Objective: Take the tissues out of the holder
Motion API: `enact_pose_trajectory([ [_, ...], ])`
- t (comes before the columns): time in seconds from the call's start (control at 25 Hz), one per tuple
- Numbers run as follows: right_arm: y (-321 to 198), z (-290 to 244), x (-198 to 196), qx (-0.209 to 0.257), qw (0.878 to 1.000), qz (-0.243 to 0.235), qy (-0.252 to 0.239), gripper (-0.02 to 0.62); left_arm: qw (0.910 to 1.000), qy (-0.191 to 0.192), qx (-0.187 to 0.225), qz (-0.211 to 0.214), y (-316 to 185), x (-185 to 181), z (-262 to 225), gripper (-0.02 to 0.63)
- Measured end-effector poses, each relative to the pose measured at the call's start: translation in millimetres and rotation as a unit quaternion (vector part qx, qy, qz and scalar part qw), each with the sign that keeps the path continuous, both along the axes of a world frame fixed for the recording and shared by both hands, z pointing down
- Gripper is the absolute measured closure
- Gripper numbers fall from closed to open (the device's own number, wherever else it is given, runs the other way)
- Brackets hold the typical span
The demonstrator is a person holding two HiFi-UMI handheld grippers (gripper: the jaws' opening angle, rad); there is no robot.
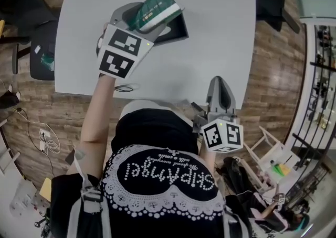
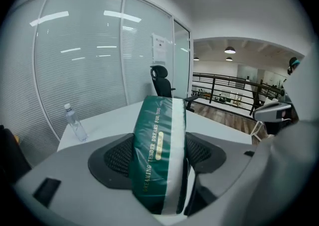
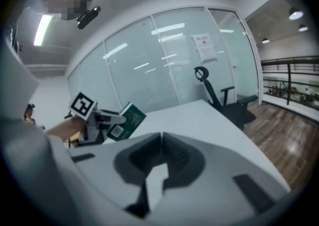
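While the black holder (image 1: 178, 28) lies midway between the surface's (image 1: 220, 22) side edges, the green tissue pack (image 1: 155, 7) is pinched in the left gripper's (image 2: 159, 168) fingers above it. The right gripper (image 1: 220, 86), fingers pressed together and empty, is seen at the near edge. Removal appears done, with only the setting-down left.

Table (image 1: 215, 48): pale grey, plain matt top, rounded corners; set on wood-plank floor (image 1: 268, 74).
On top, directly:
- holder (image 1: 178, 28), black, flat on the surface towards the far middle, partly covered from above.
- small dark loop (image 1: 124, 88), thin, lying flat just inside the near edge, well apart from the holder.
- water bottle (image 2: 75, 123), clear plastic, upright, near the edge beside the glass wall; seen only in the left gripper view.
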State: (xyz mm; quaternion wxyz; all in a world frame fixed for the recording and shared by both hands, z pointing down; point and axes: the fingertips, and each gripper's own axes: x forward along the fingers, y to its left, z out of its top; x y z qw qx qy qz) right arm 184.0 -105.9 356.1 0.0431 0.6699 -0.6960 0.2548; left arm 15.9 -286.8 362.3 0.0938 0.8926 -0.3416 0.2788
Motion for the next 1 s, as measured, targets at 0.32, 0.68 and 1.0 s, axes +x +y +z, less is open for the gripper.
enact_pose_trajectory([
  [0.32, -3, -14, -6, 0.023, 1.0, -0.015, 0.009, 0.561, 0.9962, 0.046, 0.069, -0.027, 17, -27, -54, 0.27],
  [0.68, -9, -36, 4, 0.047, 0.998, -0.022, 0.022, 0.561, 0.9742, 0.167, 0.103, -0.112, 51, -74, -111, 0.27],
  [1.0, -17, -41, 13, 0.055, 0.998, -0.027, 0.027, 0.561, 0.9552, 0.198, 0.132, -0.175, 91, -111, -116, 0.27],
])
